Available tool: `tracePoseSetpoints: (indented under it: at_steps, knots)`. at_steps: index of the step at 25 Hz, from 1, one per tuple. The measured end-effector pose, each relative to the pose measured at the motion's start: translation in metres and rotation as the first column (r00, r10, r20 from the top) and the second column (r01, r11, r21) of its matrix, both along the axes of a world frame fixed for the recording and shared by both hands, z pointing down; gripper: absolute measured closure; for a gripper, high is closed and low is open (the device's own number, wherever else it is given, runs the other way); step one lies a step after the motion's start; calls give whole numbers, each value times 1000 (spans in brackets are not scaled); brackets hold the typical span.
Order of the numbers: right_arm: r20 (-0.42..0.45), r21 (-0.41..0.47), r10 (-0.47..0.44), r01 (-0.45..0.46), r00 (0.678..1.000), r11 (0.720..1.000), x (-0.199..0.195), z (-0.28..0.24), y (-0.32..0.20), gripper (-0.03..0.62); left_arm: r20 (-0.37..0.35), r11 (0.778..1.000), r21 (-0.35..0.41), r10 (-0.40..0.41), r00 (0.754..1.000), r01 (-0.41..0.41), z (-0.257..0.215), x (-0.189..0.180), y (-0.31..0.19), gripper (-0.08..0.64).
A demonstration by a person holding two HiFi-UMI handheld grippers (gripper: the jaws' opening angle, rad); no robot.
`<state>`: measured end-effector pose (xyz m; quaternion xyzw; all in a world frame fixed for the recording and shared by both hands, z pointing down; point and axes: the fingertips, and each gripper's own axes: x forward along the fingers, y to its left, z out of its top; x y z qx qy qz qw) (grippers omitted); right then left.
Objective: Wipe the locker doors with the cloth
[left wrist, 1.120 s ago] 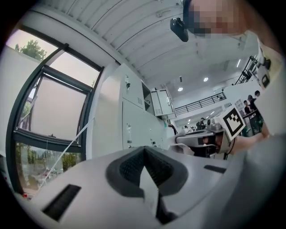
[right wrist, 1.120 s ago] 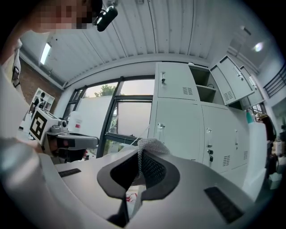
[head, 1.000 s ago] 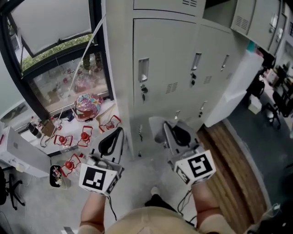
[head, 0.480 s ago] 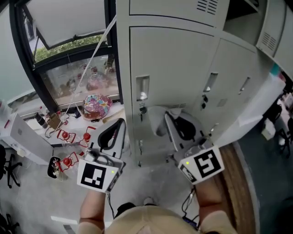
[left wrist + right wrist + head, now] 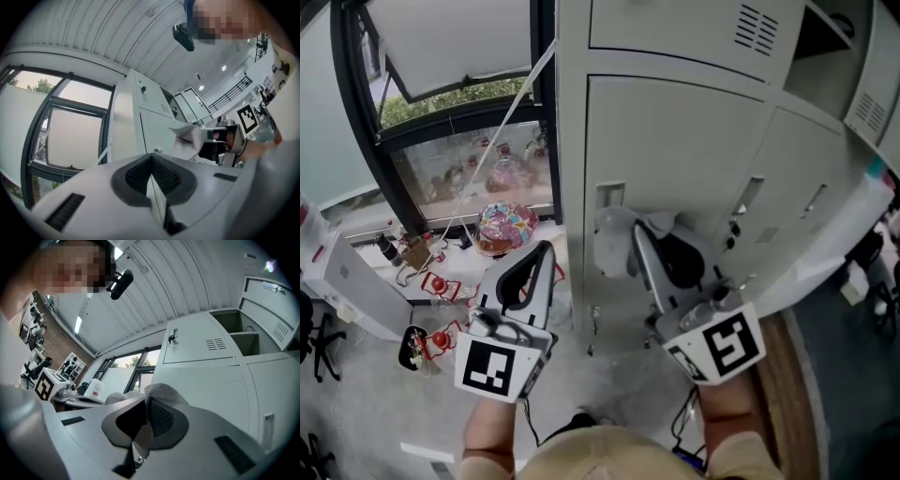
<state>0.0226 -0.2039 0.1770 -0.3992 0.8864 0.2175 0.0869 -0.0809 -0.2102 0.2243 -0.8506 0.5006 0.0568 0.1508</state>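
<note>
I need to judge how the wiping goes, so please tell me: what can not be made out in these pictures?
- Head view: whether the cloth touches the locker door; the cloth itself and the right gripper cover that spot.
- Head view: the small red items below the window are too small to identify.
- Head view: the open compartment is cut off by the top edge.

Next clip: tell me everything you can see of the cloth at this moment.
The cloth is a small pale grey-white piece with a fine mesh-like weave, bunched and crumpled. The right gripper has its jaws shut on it, and folds bulge out past the tips. It is held at the locker door, just below the recessed handle; whether it presses on the metal cannot be told.
</note>
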Motion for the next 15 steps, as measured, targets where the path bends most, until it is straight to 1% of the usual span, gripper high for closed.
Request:
tracePoseSetpoints:
  at_steps: [3,6,10,12,15]
  knots:
    - [21,23,18,-19,1000,1000,-2,-12,-12,588,-30,999,33,4,1000,-3,-8,-5,-8,563]
    - [38,47,27,-29,999,998,-11,-21,-21,588,-36,999,51,3,999,-1,-12,-18,-12,563]
    - [32,97,63,-66,998,993,-24,-26,-29,588,-44,998,58,31,999,-28,-9,-30,-15,563]
    - [21,123,85,-87,996,989,-28,-26,-35,588,-37,999,49,26,999,-25,-5,-34,-18,563]
    - [46,121,83,-88,995,989,-34,-30,-46,588,-31,998,47,39,999,-38,-5,-31,-23,563]
